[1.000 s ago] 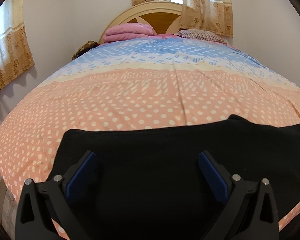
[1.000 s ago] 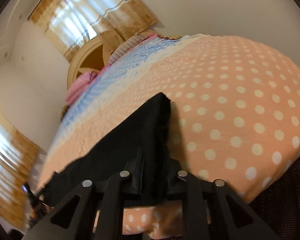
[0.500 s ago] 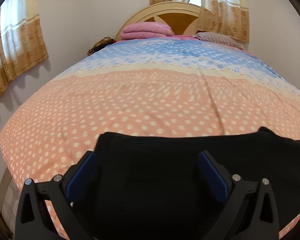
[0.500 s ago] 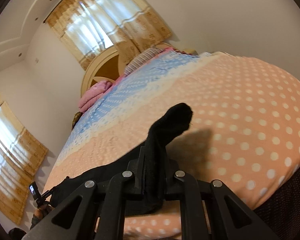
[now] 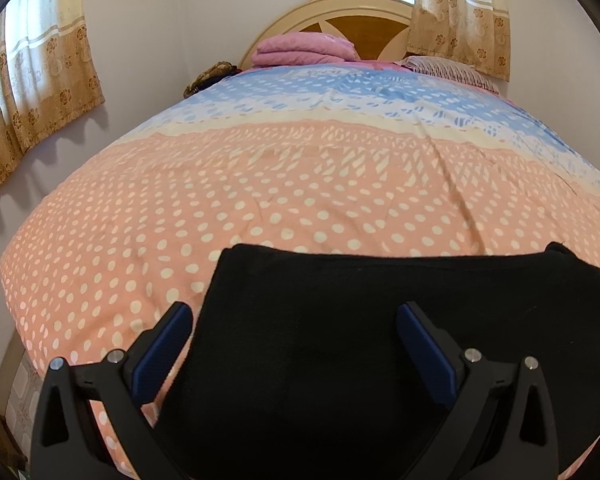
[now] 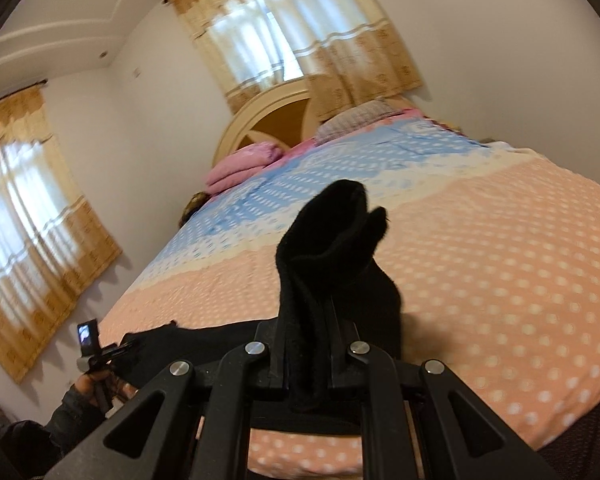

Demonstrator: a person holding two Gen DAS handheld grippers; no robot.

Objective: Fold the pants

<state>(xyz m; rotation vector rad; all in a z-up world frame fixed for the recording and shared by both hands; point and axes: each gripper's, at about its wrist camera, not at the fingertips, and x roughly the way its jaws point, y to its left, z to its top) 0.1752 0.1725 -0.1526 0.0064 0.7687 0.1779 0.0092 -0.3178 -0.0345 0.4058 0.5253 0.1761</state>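
polka-dotted bedding point(image 5: 260, 200) fills both frames, with black pants point(image 5: 360, 360) spread low at centre under the spread left gripper point(image 5: 296, 344), while one end is pinched by the right gripper point(image 6: 308, 344).

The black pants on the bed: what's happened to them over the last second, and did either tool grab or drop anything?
The right gripper, clamped on an end of the black pants throughout, lifted it clear of the dotted bedspread, so that end now stands up in the air. Nothing was grabbed or dropped. The left gripper stayed open above the pants, drifting sideways over their left edge. The rest of the pants stayed flat.
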